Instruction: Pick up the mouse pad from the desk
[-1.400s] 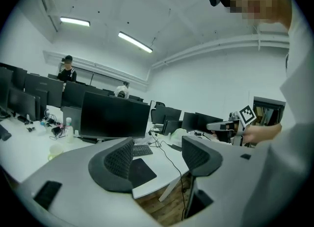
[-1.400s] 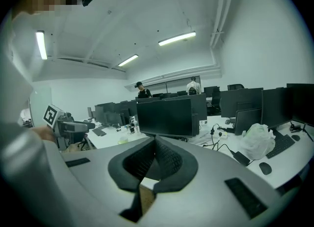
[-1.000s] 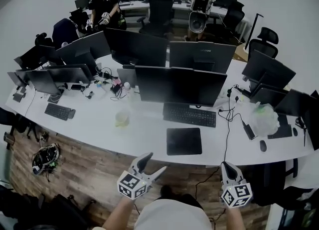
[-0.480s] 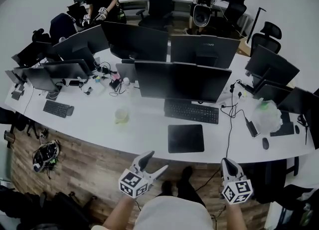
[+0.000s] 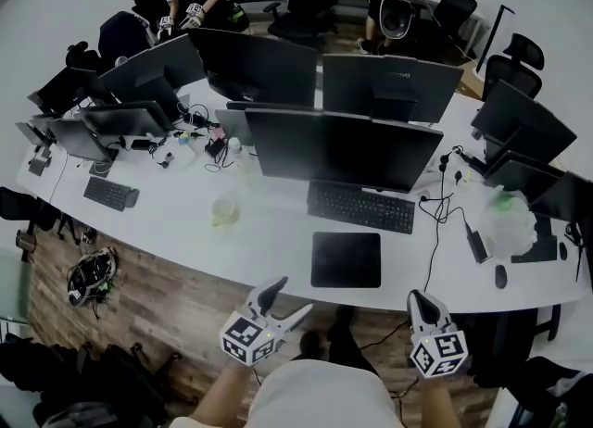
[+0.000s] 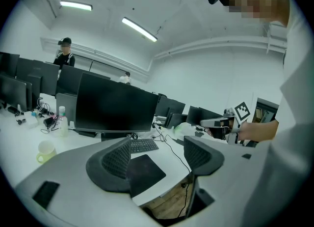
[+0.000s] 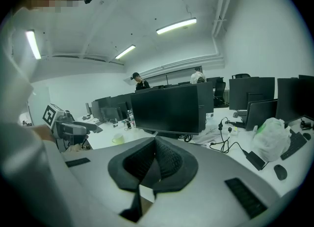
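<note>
The black mouse pad point(image 5: 345, 259) lies flat on the white desk point(image 5: 269, 245), near its front edge and just in front of the keyboard point(image 5: 361, 207). My left gripper point(image 5: 285, 298) is held short of the desk edge, lower left of the pad, with its jaws open and nothing between them. In the left gripper view the mouse pad point(image 6: 144, 172) shows between the open jaws of that gripper point(image 6: 157, 155), still some way ahead. My right gripper point(image 5: 414, 299) hovers off the desk edge, lower right of the pad. Its pads point(image 7: 167, 161) meet, holding nothing.
A wide monitor point(image 5: 338, 148) stands behind the keyboard. A pale mug point(image 5: 225, 210) sits left of the pad. A black cable point(image 5: 431, 232) runs down the desk right of the pad; a mouse point(image 5: 501, 276) and plastic bag point(image 5: 510, 225) lie further right. Wooden floor point(image 5: 167, 315) lies below.
The view has come closer to the desk, and the far rows have slid toward the top edge. Both grippers keep their places in the picture; left stays open, right stays shut.
</note>
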`<act>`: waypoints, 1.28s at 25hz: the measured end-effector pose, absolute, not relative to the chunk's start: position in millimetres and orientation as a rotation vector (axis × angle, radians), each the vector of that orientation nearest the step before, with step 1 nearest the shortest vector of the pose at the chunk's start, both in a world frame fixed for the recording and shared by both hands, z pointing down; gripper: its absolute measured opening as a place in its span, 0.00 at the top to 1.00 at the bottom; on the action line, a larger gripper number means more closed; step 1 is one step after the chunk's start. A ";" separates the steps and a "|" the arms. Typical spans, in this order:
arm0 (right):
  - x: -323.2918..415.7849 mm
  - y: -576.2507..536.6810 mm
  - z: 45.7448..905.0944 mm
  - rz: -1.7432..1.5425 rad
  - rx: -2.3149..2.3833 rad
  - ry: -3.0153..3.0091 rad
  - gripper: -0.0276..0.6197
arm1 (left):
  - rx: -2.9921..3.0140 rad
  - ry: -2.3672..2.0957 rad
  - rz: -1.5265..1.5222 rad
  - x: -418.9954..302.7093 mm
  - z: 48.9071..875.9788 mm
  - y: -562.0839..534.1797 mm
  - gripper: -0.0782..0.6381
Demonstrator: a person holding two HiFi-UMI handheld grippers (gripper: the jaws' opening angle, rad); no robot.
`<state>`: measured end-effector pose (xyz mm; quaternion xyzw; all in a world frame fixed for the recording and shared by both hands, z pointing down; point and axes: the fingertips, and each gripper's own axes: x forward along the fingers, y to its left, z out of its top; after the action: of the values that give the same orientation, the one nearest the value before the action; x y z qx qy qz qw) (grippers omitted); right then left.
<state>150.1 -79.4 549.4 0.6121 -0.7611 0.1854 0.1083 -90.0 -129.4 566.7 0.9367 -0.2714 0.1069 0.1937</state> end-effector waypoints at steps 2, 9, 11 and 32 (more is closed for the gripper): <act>156.5 -90.8 554.1 0.558 1.775 -2.248 0.94 | 2.620 -0.771 0.305 -80.8 570.4 -137.6 0.40; 180.7 -135.0 572.0 0.602 1.689 -2.284 0.94 | 2.581 -0.795 0.331 -44.6 587.6 -167.4 0.40; 187.9 -146.3 579.1 0.612 1.655 -2.288 0.94 | 2.554 -0.800 0.359 -35.6 597.7 -174.5 0.39; 227.5 -212.2 676.3 0.835 1.464 -2.296 0.94 | 2.421 -0.880 0.599 15.0 699.8 -249.2 0.37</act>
<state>227.5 -212.2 676.3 0.5086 -0.7975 0.2899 0.1461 15.0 -249.2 699.8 0.8873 -0.3226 0.2194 0.2459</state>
